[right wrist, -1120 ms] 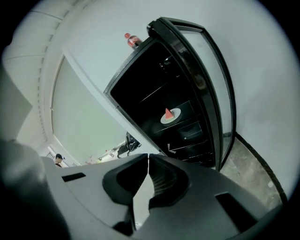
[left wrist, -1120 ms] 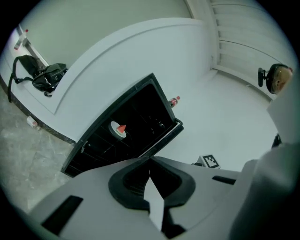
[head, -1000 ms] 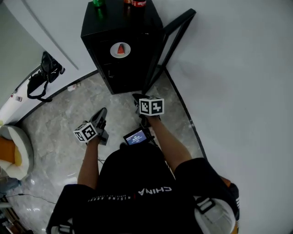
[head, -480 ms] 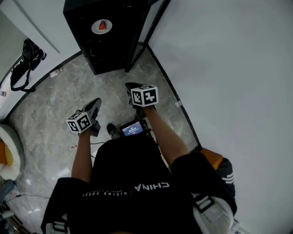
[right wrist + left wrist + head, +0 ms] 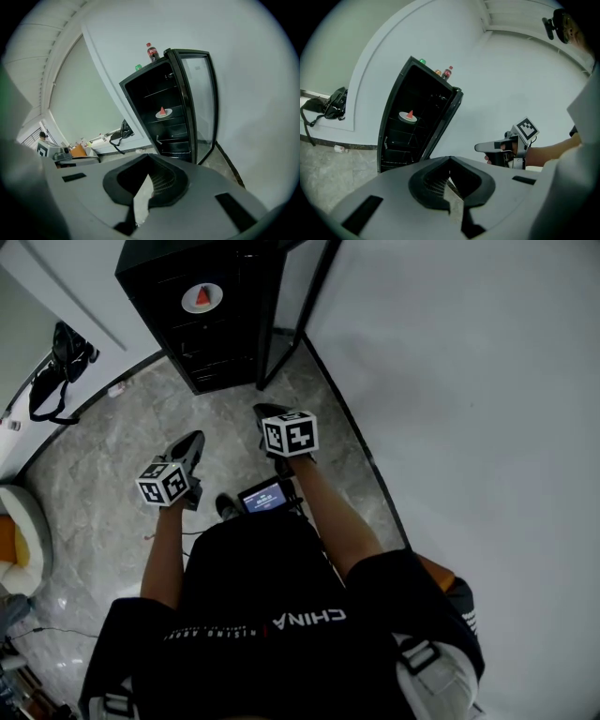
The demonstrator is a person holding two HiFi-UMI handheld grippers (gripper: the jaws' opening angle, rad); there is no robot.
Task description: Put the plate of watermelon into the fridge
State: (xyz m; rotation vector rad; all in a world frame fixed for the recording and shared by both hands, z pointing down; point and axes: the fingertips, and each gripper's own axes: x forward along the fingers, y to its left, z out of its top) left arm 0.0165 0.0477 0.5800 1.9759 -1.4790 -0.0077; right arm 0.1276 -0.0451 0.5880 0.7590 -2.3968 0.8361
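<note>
fridge slips up the frame as grippers hang back, plate already shelved

since a second ago the fridge [image 5: 217,352] has slid toward the top edge of the head view, its top now cut off, and both grippers have shifted a little up and left over the marble floor [image 5: 103,465]. the plate [image 5: 202,297] with its wedge of watermelon [image 5: 203,295] sits on an upper shelf inside the black cabinet, well apart from either tool. the left gripper [image 5: 193,441] is clenched on nothing, its jaws pressed together; the right gripper [image 5: 267,412] looks the same, closed and empty. the glass door [image 5: 206,89] stands swung open on the cabinet's right side, with bottles [image 5: 150,51] on top. the plate lies ahead and slightly left of both grippers, while the open door lies ahead of the right gripper, which is the nearer of the two to it. placing looks done; shutting the door, if wanted, would likely fall to the right hand.
</note>
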